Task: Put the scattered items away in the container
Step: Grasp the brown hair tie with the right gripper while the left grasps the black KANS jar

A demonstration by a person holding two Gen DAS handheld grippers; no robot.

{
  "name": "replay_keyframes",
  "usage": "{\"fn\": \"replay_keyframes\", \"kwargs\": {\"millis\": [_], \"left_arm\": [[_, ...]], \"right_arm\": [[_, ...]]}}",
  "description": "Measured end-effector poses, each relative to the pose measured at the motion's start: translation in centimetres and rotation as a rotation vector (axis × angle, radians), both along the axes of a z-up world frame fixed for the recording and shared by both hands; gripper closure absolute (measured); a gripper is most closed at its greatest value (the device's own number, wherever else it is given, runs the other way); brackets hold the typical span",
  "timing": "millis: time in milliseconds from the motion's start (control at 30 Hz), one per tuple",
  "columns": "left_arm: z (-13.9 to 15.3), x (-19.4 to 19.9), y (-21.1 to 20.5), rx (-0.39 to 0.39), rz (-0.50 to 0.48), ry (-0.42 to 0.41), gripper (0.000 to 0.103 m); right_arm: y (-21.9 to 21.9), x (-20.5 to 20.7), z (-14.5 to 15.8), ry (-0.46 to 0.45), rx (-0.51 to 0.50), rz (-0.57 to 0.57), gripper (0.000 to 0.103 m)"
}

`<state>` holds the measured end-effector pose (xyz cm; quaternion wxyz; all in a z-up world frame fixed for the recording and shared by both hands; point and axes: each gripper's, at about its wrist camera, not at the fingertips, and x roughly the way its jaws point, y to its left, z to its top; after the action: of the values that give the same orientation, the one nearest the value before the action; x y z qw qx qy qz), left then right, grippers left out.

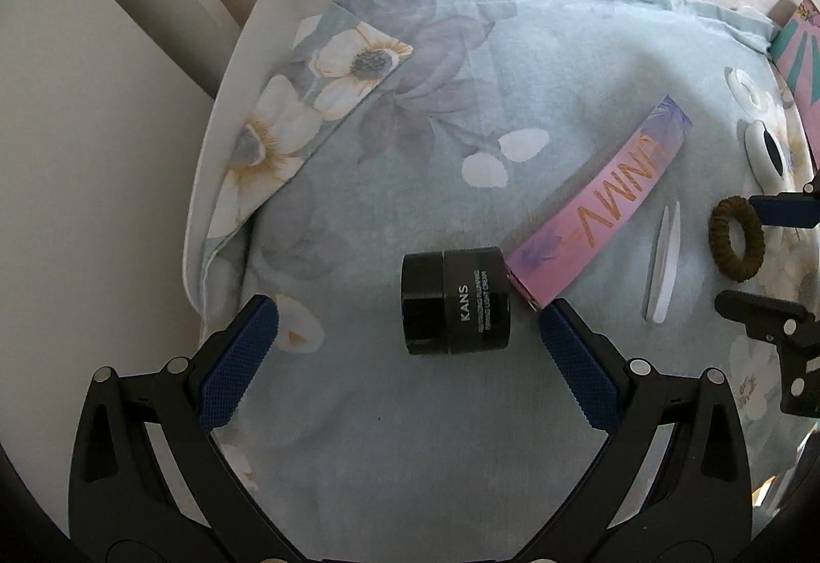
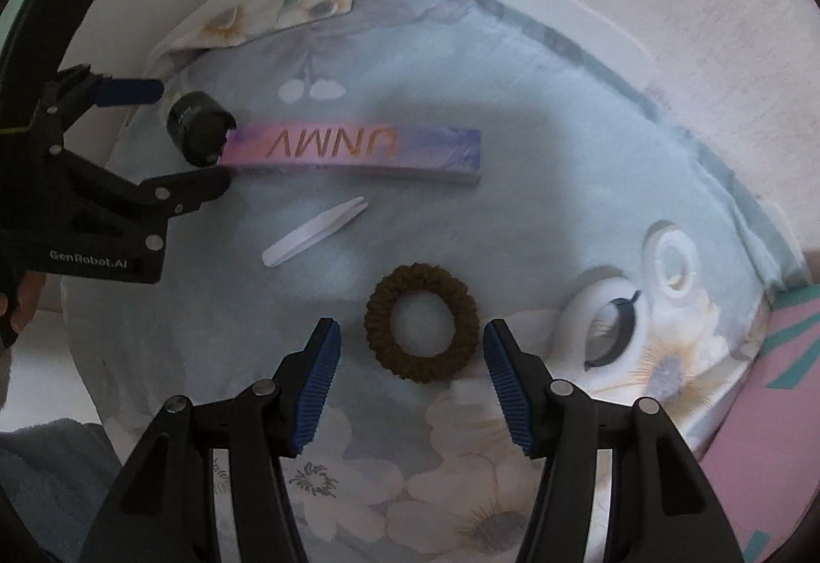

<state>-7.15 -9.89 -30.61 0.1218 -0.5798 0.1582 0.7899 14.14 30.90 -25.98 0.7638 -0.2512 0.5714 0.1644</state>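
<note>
A black KANS cream jar (image 1: pixel 455 300) lies on its side on the floral cloth, touching the end of a long pink UNMV box (image 1: pixel 599 204). My left gripper (image 1: pixel 407 317) is open, its fingers either side of the jar, not touching it. It also shows in the right wrist view (image 2: pixel 192 137), around the jar (image 2: pixel 200 128). My right gripper (image 2: pixel 411 332) is open around a brown hair scrunchie (image 2: pixel 421 322), close but apart. White tweezers (image 2: pixel 313 232) lie between the scrunchie and the pink box (image 2: pixel 353 151). A pink container (image 2: pixel 769 409) sits at the right edge.
A white eyelash case (image 2: pixel 605 332) and a small white round holder (image 2: pixel 674 265) lie right of the scrunchie. The cloth (image 1: pixel 410 153) covers a white table (image 1: pixel 225 101) whose edge drops off at the left. A pale wall is behind.
</note>
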Motion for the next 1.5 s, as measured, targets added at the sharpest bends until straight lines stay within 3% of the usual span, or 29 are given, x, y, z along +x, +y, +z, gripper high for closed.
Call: {"fn": "replay_keyframes", "kwargs": {"millis": [300,367,433,467,567,800,867,900,967,1000,1067,1100,1133,1500], "left_arm": [[0.3,0.4,-0.6,0.081,0.020,-0.030,0.010],[0.4,0.5,-0.7,0.085,0.023,-0.034,0.011],[0.5,0.6,-0.8,0.090,0.027,-0.042,0.010],[0.5,0.6,-0.8,0.093,0.031,-0.047,0.009],[0.3,0.5,-1.1,0.090,0.056,-0.066,0.001],[0.8,1.3,-1.0,0.068,0.041,-0.050,0.002],[1.2,1.7,-0.7,0.072,0.026,-0.043,0.013],[1.5,1.9,-0.5,0.077,0.019,-0.040,0.016],[1.9,2.4,-0.1,0.082,0.003,-0.033,0.031],[2.1,2.6,0.1,0.084,-0.002,-0.029,0.037],[2.7,3.0,0.5,0.080,-0.018,-0.021,0.067],[2.9,3.2,0.8,0.075,-0.025,-0.020,0.072],[3.0,3.4,1.0,0.067,-0.029,-0.020,0.072],[5.6,4.7,-0.5,0.122,0.030,-0.013,0.075]], "right_arm": [[0.9,-1.1,-0.4,-0.017,-0.036,0.037,0.047],[0.9,-1.2,-0.4,-0.015,-0.026,0.016,0.042],[1.4,-1.6,-0.9,0.005,-0.036,0.042,0.010],[2.1,-2.0,-1.7,0.015,-0.075,0.073,0.000],[2.5,-2.1,-2.3,0.043,-0.086,0.055,0.001],[2.1,-1.9,-2.6,0.061,-0.065,-0.011,0.001],[1.8,-1.8,-2.4,0.058,-0.052,-0.031,0.007],[1.7,-1.8,-2.4,0.053,-0.051,-0.032,0.014],[1.6,-1.9,-2.2,0.038,-0.062,-0.027,0.030],[1.6,-2.0,-2.1,0.026,-0.069,-0.020,0.041],[1.6,-2.0,-1.8,0.016,-0.063,-0.021,0.065],[1.6,-2.0,-1.7,0.010,-0.061,-0.025,0.082],[1.5,-1.9,-1.7,0.009,-0.064,-0.031,0.086],[3.1,-3.2,-1.4,-0.052,-0.042,-0.066,0.087]]}}
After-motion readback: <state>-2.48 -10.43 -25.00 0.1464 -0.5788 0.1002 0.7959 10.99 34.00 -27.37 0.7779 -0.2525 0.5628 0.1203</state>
